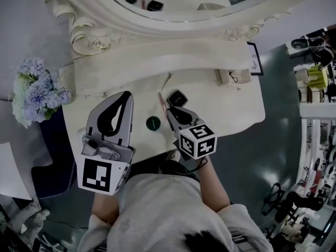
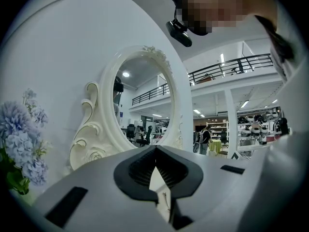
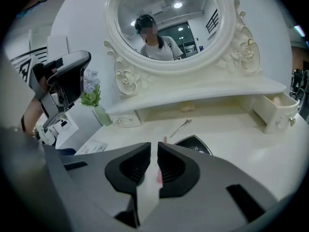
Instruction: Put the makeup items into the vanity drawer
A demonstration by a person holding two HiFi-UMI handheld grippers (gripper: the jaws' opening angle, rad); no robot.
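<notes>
On the white vanity top (image 1: 226,106) lie a pink stick (image 1: 163,103), a black square compact (image 1: 177,98), a dark green round item (image 1: 153,123) and a thin metal hair clip (image 1: 169,78). My right gripper (image 1: 170,113) is tilted down just above the near end of the pink stick (image 3: 164,140), its jaws almost together with nothing gripped. The compact (image 3: 193,143) sits just beyond its tips (image 3: 154,146). My left gripper (image 1: 126,95) hangs level over the left of the top, tips together (image 2: 155,149) and empty. A small drawer (image 1: 229,76) stands pulled out at the right (image 3: 277,111).
A big oval mirror (image 3: 166,28) in a carved frame rises behind the top. Blue flowers (image 1: 37,91) stand at the left edge (image 2: 19,139). A closed small drawer (image 3: 124,120) is at the back left. A framed card (image 1: 255,58) leans at the back right.
</notes>
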